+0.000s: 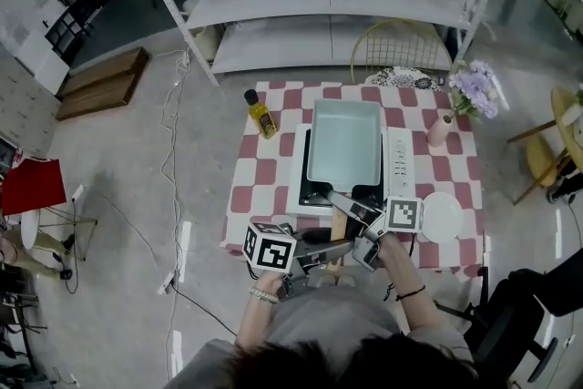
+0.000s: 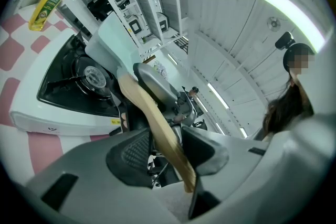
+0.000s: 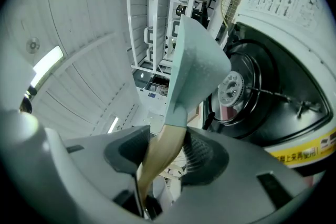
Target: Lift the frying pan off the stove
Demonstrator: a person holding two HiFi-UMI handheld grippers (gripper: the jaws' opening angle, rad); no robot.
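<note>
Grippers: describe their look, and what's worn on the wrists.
The left gripper and right gripper are grey, with black textured pads; each bears a white cube with black square markers. A beaded bracelet circles the left wrist, a dark band the right.

The stove (image 1: 399,161) sat mid-counter (image 1: 264,178), with the frying pan (image 1: 345,143) over it. Bottle (image 1: 261,116) stood left of it, plate (image 1: 443,217) right-front, vase (image 1: 439,130) right-rear. Shelving (image 1: 328,5) stood behind the counter.
</note>
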